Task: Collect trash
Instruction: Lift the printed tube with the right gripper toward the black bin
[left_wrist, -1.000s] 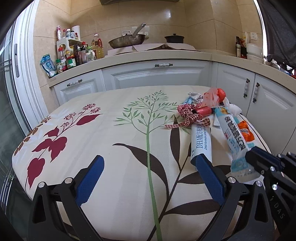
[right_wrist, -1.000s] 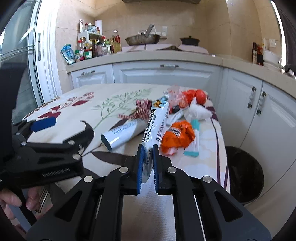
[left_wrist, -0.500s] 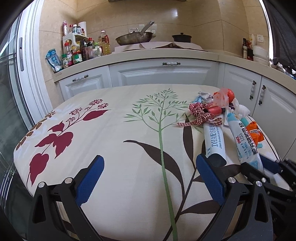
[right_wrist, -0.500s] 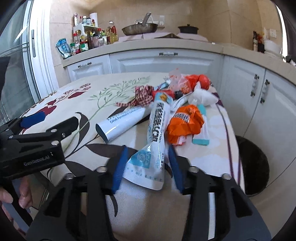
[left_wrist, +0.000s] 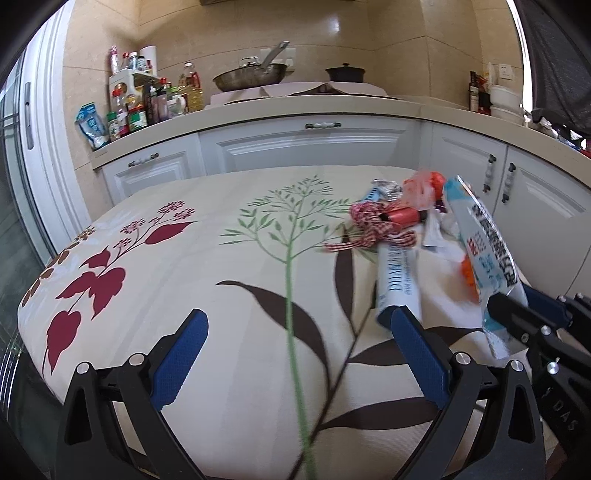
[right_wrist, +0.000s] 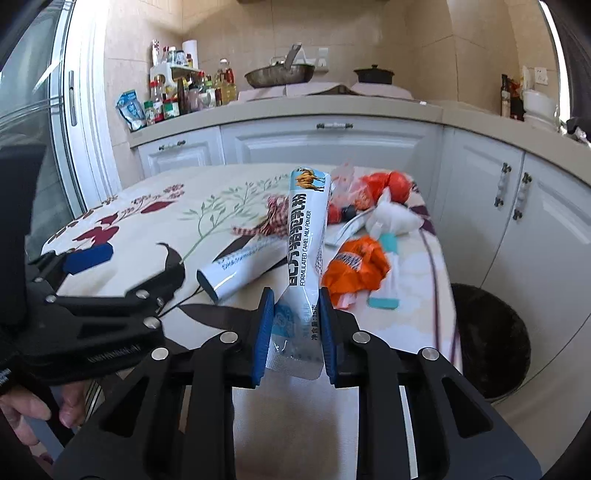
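Note:
A long white and blue milk-powder sachet stands tilted up off the table, its far end in the air. My right gripper is closing, and its blue pads press on the sachet's near end. From the left wrist, the sachet rises from the right gripper. The rest of the trash lies on the table's right side: a white tube pack, an orange wrapper, a checked ribbon and a crumpled white tissue. My left gripper is open over the tablecloth with nothing in it.
A dark round bin stands on the floor off the table's right edge. White cabinets run behind and to the right, with bottles and a pan on the counter. A hand holds the left gripper.
Half a second ago the sachet lay flat on the table between wider right jaws. Now the jaws are narrower on it and it is raised. The left gripper has stayed open.

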